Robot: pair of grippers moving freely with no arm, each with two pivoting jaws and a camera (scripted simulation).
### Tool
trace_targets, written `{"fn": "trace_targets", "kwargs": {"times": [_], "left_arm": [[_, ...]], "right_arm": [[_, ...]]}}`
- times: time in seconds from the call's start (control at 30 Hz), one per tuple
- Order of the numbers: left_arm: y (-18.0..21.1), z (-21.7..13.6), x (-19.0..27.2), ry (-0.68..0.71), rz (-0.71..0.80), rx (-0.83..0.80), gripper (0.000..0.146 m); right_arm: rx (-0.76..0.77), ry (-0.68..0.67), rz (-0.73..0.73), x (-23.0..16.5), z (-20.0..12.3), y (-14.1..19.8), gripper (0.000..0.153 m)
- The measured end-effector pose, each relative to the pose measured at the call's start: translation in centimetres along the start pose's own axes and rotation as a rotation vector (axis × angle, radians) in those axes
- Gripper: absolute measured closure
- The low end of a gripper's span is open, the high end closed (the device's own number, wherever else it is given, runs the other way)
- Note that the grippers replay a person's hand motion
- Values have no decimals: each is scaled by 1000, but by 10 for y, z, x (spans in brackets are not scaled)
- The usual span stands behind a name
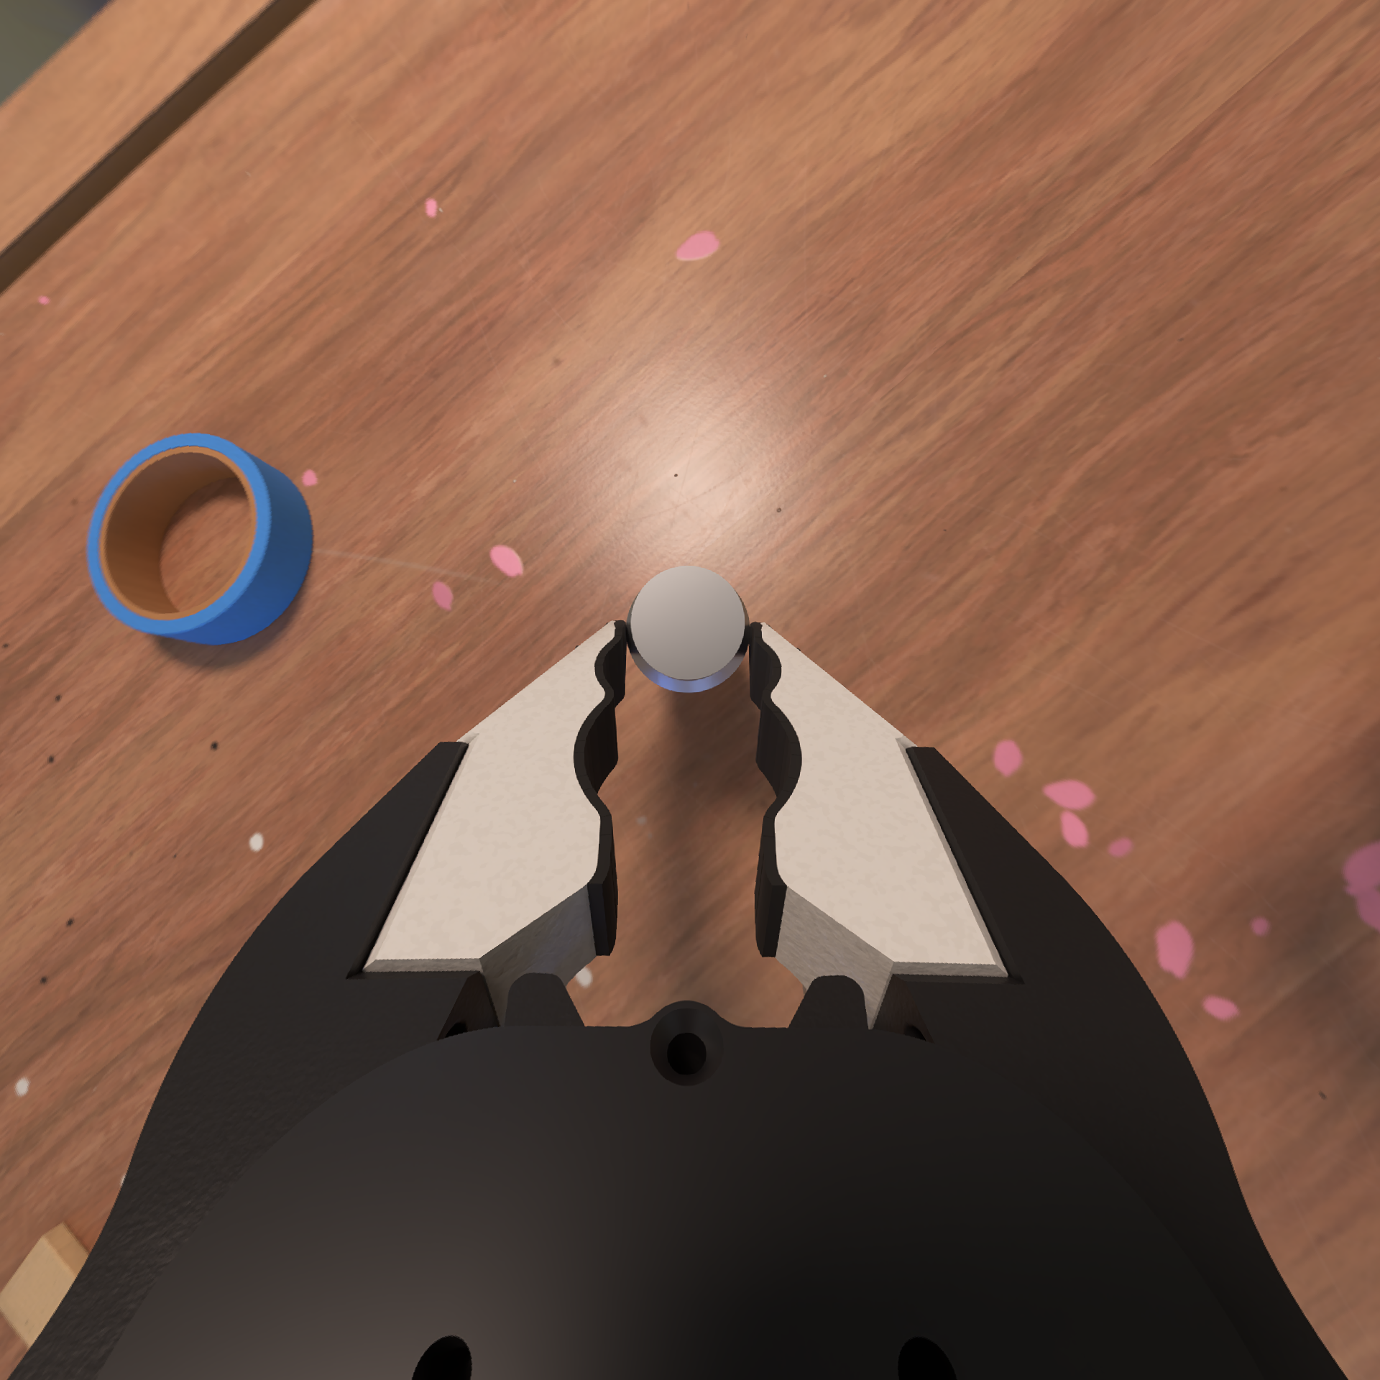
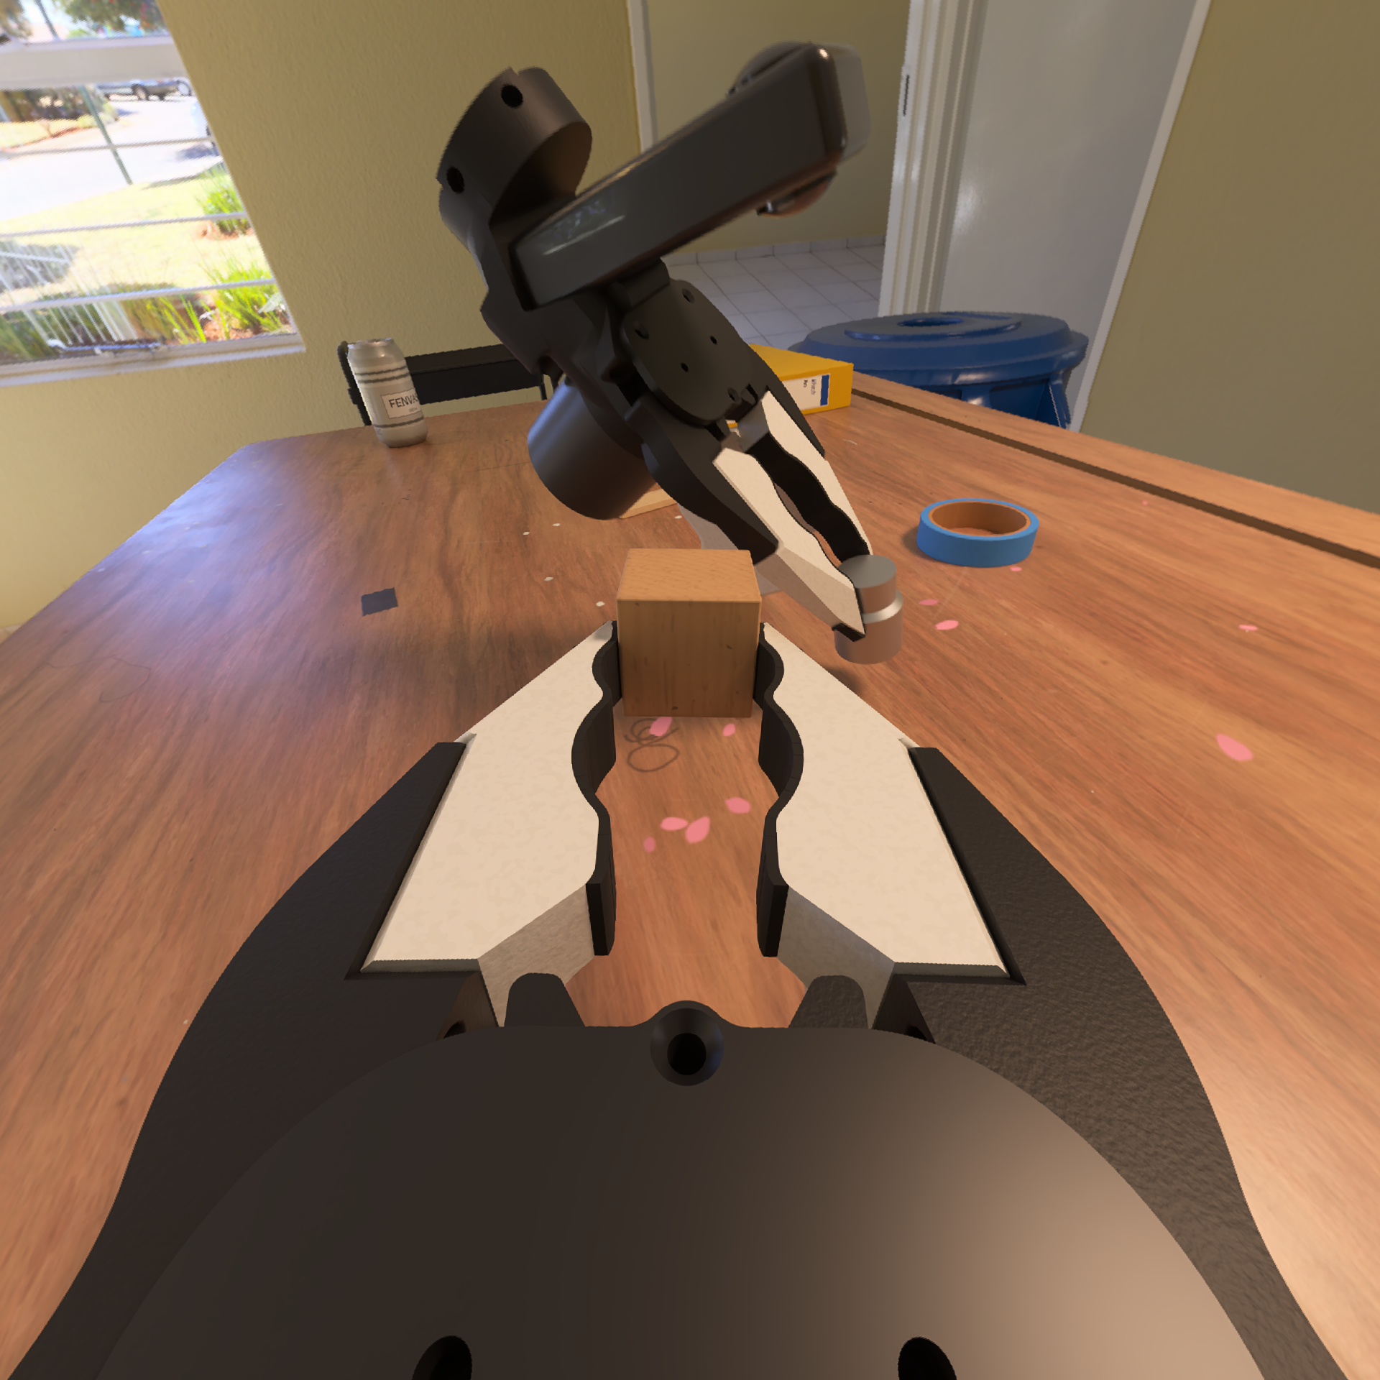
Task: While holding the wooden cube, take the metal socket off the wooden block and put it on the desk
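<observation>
Socket in left tongs, off the block, desk straight below it.

Near: right gripper (image 2: 687,664) closed on the cube (image 2: 687,635), both fingers flat against its side faces. Just past the cube at 2 o'clock, left gripper (image 2: 859,605) slants down, fingertips pinching the socket (image 2: 870,608) near its top. Socket's long axis stands near upright, slightly tilted. Whether its base touches the desk (image 2: 1120,747) I cannot tell; judged just above. Next move looks like a short straight drop, then release. Farther, 2 o'clock: tape roll (image 2: 977,532), well apart. Far edge, 11 o'clock: can (image 2: 388,392).
</observation>
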State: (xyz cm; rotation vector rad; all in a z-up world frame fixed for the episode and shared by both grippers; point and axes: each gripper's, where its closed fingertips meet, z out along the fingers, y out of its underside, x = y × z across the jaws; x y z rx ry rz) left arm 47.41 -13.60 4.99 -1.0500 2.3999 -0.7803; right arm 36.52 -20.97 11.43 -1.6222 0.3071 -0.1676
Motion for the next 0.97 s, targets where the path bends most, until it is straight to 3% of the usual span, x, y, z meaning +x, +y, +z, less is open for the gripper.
{"fn": "trace_targets", "kwargs": {"times": [0.37, 0.47, 0.6, 0.73, 0.87, 0.97], "left_arm": [[9, 26, -3, 12, 22, -38, 113], [14, 13, -3, 31, 11, -59, 67], [13, -29, 0, 62, -107, 35, 51], [30, -75, 10, -26, -342, 176, 33], [79, -75, 49, -108, -454, 123, 7], [96, -62, 66, -190, -431, 61, 3]], "right_arm": [[-40, 36, 58, 13, 4, 7, 118], [-43, 35, 60, 13, 4, 8, 118], [-48, 39, 67, 14, 5, 9, 118], [-49, 56, 71, 17, 4, 9, 118], [-51, 70, 89, 21, 5, 10, 118], [-56, 74, 95, 23, 6, 11, 118]]}}
